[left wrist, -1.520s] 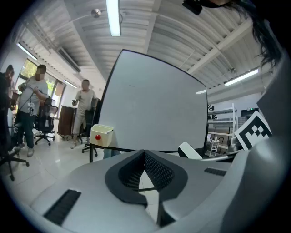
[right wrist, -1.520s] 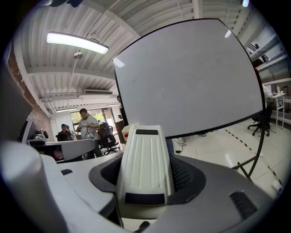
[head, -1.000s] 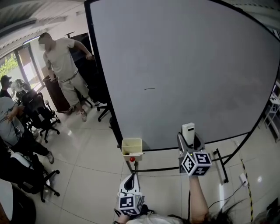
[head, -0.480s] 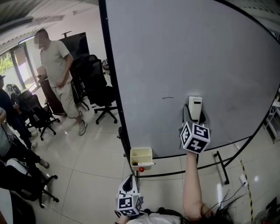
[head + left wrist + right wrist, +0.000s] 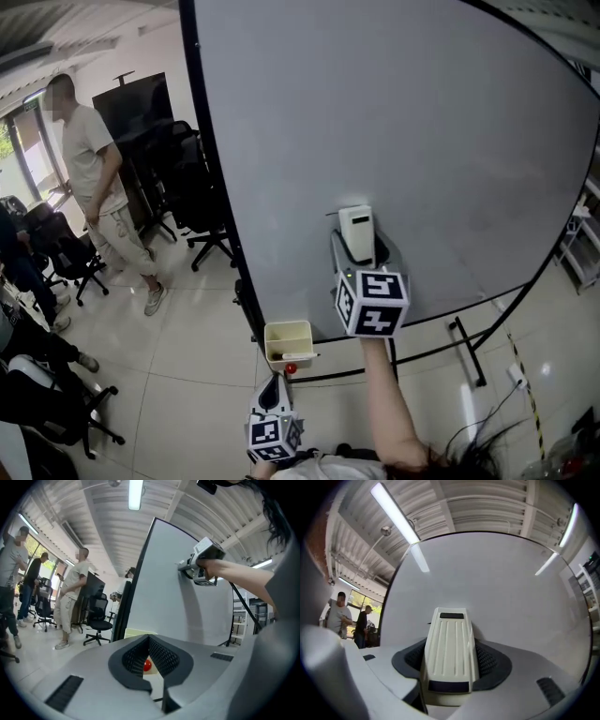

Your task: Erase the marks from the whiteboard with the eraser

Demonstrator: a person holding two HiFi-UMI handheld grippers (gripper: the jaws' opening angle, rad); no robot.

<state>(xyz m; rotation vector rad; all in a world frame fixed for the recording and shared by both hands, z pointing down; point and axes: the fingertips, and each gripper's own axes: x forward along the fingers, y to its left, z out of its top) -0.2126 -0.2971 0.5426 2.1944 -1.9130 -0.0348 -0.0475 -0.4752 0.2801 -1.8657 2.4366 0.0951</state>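
The big whiteboard (image 5: pixel 403 122) stands upright ahead of me. One short dark mark (image 5: pixel 329 214) sits on it, just left of the white eraser (image 5: pixel 356 233). My right gripper (image 5: pixel 358 251) is shut on the eraser and holds it up against the board. In the right gripper view the ribbed eraser (image 5: pixel 450 648) fills the jaws of the right gripper (image 5: pixel 451 659), with the mark (image 5: pixel 430 622) at its upper left. My left gripper (image 5: pixel 273 396) hangs low near my body, shut and holding nothing. The left gripper view shows the left gripper (image 5: pixel 149 660) pointing toward the board's lower edge.
A pale yellow tray (image 5: pixel 287 341) hangs at the board's lower left, with a red knob (image 5: pixel 292 369) under it. The board's stand legs (image 5: pixel 466 349) reach out on the floor. At the left are a standing person (image 5: pixel 94 178), office chairs (image 5: pixel 202 202) and a dark screen (image 5: pixel 136 103).
My right gripper lifted the eraser from the board's lower edge and moved it left until it is right beside the mark. The left gripper stayed low. The standing person moved.
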